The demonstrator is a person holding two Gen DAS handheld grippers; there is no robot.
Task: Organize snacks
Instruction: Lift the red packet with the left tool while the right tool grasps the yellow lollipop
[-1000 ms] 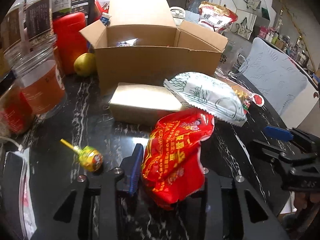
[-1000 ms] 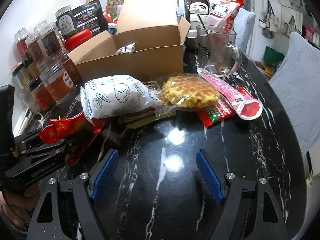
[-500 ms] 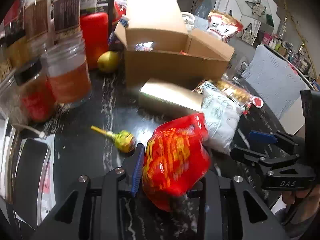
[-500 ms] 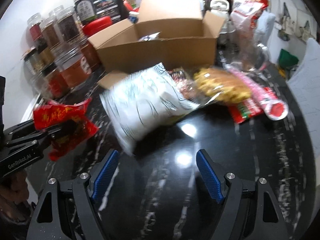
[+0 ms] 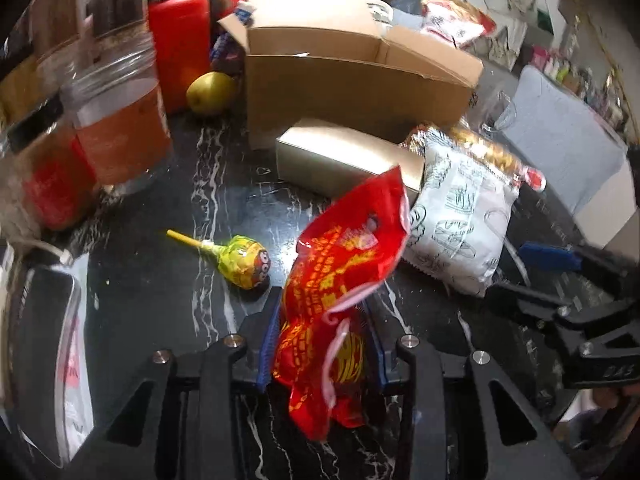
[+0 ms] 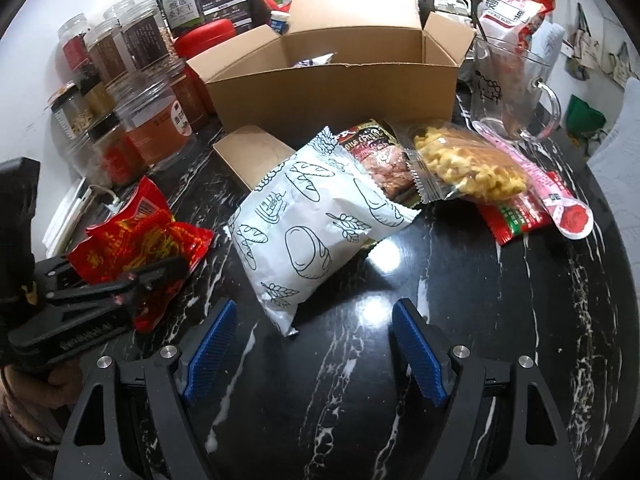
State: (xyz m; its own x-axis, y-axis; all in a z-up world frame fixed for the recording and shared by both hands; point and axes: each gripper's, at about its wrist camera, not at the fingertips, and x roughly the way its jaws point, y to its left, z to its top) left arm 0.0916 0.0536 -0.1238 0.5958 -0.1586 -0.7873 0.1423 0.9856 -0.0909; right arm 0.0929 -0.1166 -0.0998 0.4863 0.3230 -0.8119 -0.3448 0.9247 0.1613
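Left gripper [image 5: 322,344] is closed on the red snack bag [image 5: 340,280]; I see its two blue pads pressing the lower part of the bag from both sides, and the upper part of the bag stands up and leans a little to the right. From the right camera, the same red snack bag [image 6: 140,240] is held above the black marble table [image 6: 520,340], near its left side, and the left gripper [image 6: 160,276] comes in from the left edge.

My right gripper [image 6: 312,348] is open, with nothing between its blue pads. It points at the white bread bag [image 6: 316,224], which lies on the table just in front of it, the nearest corner of the bag between the two fingers' line but not touched. In the left camera the right gripper [image 5: 532,272] is seen at the right side, close to the white bread bag [image 5: 460,224].

Behind the white bag lies a dark brown packet [image 6: 376,152], and beside it a clear packet with a yellow waffle [image 6: 468,164]. More to the right are a pink packet [image 6: 552,192] and a red flat packet [image 6: 516,216] partly under it. A small tan box [image 6: 252,152] lies on the table just beside the white bag, in front of the open cardboard box [image 6: 332,88]. The cardboard box has something inside, but I cannot tell what.

A lollipop in yellow wrapper [image 5: 236,258] lies on the table just left of the red bag. Jars [image 6: 152,120] stand in a group at the left, and a glass mug [image 6: 508,92] stands right of the cardboard box.
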